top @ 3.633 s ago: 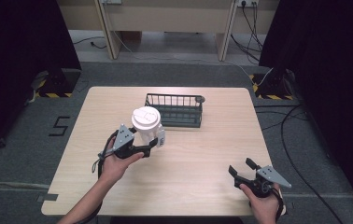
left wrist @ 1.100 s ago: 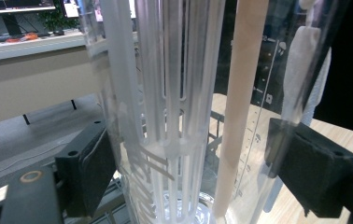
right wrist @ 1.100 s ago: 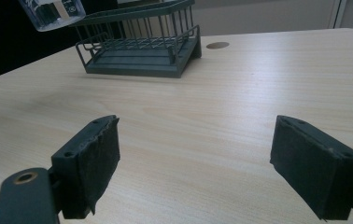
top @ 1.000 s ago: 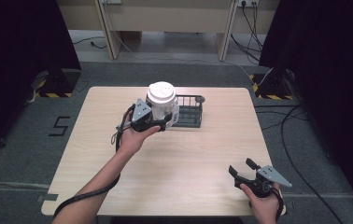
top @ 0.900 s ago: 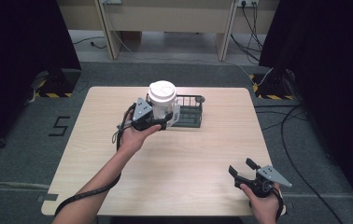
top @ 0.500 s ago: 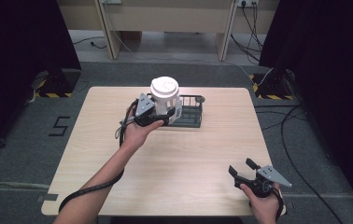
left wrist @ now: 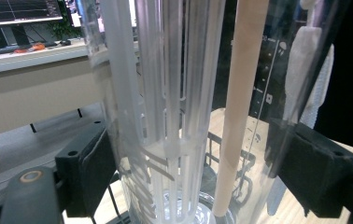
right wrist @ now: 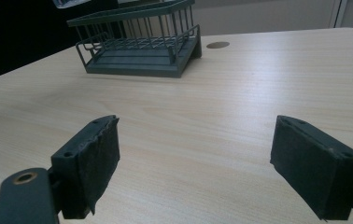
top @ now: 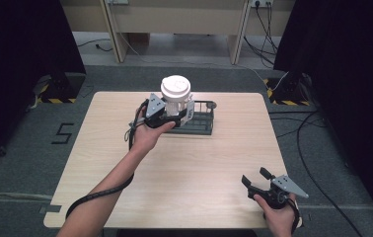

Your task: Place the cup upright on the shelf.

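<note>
The left gripper (top: 175, 114) is clamped on a clear plastic jug (top: 177, 101) with a white lid (top: 175, 88). In the left gripper view its two black pads press the transparent wall (left wrist: 179, 93) from either side, with ribbed inserts and a pale stick showing inside. The jug's long axis stands upright, lid on top, carried above the table (top: 125, 163).

Outward from that claw, the dark wire basket (top: 199, 118) lies just beyond, at about two to three o'clock from the jug in the high view, at the far middle of the table. The jug overlaps the basket's left end, so it seems to hang over that end or just short of it; the pictures do not settle which. Whether its base is already inside cannot be told.

The coming move looks like a short carry toward three o'clock and then a lowering, keeping the jug vertical.

The right gripper (top: 257, 179) rests at the near right edge, jaws wide apart and empty, with the basket (right wrist: 137, 42) well off at its eleven o'clock. The left hand is much the nearer.
</note>
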{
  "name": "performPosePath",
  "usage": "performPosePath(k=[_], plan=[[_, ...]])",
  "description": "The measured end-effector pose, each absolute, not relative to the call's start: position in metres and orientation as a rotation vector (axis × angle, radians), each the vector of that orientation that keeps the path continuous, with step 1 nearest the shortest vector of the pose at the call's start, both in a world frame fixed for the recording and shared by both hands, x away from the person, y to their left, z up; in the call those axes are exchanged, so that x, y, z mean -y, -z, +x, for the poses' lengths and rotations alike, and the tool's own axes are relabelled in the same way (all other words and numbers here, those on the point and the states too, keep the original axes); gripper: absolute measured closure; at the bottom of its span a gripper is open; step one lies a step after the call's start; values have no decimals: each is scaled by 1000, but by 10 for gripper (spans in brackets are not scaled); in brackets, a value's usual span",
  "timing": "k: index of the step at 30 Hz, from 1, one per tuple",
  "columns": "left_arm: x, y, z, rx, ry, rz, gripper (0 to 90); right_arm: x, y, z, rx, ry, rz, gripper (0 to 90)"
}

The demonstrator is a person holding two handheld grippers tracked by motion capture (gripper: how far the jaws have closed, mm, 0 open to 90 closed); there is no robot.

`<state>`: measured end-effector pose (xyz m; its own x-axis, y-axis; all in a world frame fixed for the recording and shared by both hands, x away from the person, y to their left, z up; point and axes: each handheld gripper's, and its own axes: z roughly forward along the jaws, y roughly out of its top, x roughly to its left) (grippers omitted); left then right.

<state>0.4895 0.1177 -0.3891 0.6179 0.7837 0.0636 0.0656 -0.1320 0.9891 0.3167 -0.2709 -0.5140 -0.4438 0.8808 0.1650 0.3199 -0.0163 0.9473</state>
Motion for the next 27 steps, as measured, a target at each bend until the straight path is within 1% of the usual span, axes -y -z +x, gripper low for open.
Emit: performPosePath(k=[27], plan=[[-109,392,516,-768,-753,1611,175,271,514,316,-1768,-1478,1246,163]])
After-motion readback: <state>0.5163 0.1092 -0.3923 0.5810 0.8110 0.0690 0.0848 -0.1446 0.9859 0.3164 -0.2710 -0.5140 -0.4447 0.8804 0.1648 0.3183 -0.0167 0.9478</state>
